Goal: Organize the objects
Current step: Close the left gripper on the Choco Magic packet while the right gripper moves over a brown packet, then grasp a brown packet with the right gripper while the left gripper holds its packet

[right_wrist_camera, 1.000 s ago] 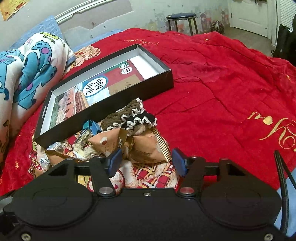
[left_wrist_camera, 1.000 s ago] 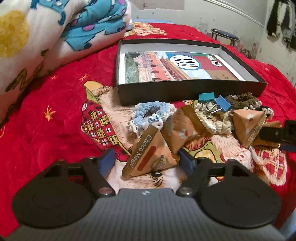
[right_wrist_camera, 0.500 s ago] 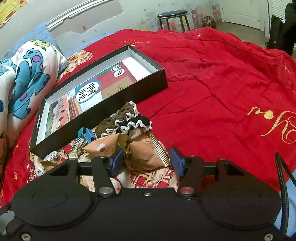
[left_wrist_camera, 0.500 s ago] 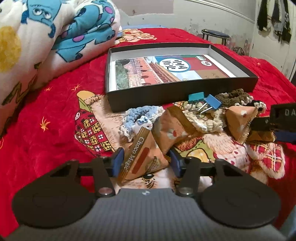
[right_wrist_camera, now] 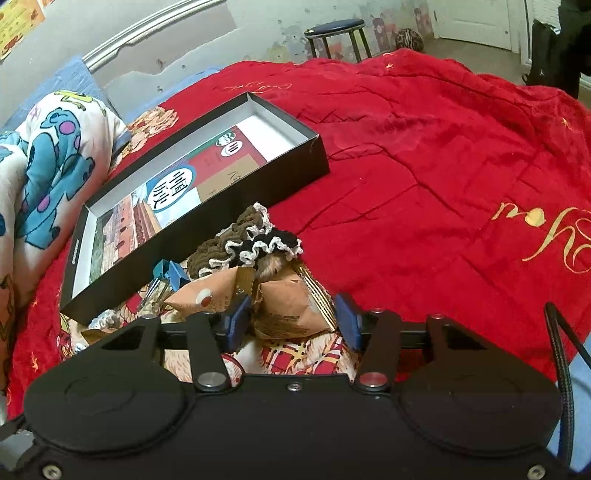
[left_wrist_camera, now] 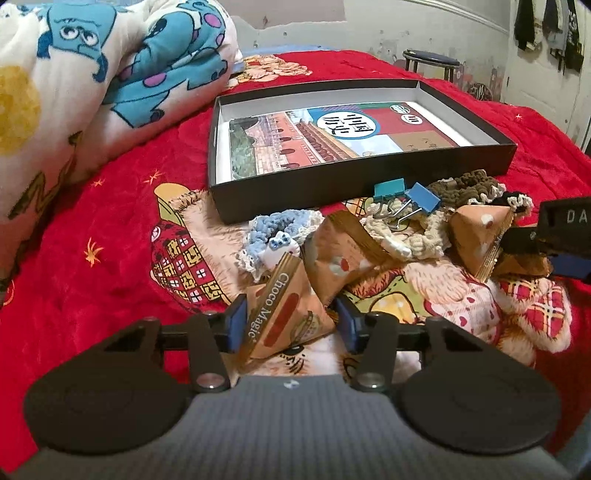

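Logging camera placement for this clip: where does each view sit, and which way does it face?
Left wrist: on the left gripper, looking down at a Choco Magic packet between its fingers.
Right wrist: on the right gripper, its closing fingers around another brown packet.
Both views share the black box, blue binder clips and red bedspread.

A home bedroom: a bed under a red blanket (right_wrist_camera: 424, 155), a cartoon-print quilt (left_wrist_camera: 92, 85), a stool (right_wrist_camera: 334, 35)
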Action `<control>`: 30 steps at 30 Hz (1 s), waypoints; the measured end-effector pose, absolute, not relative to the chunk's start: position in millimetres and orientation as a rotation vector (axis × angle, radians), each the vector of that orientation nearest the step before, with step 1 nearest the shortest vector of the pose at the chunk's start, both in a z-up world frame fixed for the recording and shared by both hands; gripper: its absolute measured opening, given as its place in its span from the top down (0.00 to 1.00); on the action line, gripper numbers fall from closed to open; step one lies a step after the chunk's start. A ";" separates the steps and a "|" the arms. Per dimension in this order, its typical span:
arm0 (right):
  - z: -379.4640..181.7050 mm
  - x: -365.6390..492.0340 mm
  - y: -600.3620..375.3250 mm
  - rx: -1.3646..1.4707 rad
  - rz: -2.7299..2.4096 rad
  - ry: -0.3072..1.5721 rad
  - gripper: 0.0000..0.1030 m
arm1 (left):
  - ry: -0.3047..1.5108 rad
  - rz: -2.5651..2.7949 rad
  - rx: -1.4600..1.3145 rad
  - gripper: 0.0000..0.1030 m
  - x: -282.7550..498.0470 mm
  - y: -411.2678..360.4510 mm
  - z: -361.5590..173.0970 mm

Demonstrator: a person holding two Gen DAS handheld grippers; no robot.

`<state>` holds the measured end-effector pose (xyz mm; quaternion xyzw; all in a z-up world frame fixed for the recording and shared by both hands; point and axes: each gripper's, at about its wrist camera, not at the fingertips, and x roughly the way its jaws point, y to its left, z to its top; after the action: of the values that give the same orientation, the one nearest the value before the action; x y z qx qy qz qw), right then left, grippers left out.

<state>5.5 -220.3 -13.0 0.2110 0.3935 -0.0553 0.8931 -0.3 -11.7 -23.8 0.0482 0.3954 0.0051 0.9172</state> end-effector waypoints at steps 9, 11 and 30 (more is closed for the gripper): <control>-9.0 0.1 -217.1 0.396 -0.129 0.809 0.56 | 0.801 0.012 0.127 0.49 -5.7 -12.1 -23.1; -8.6 -1.5 -218.5 0.402 -0.131 0.808 0.56 | 0.792 0.014 0.145 0.49 -6.8 -14.2 -25.2; -2.5 -17.2 -226.0 0.460 -0.152 0.790 0.58 | 0.760 0.016 0.177 0.44 -8.0 -18.4 -33.3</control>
<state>-17.2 -226.0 -2.5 0.2221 0.3808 -0.0734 0.8946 -8.0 -18.4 -33.3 0.0864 0.3705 0.0080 0.9248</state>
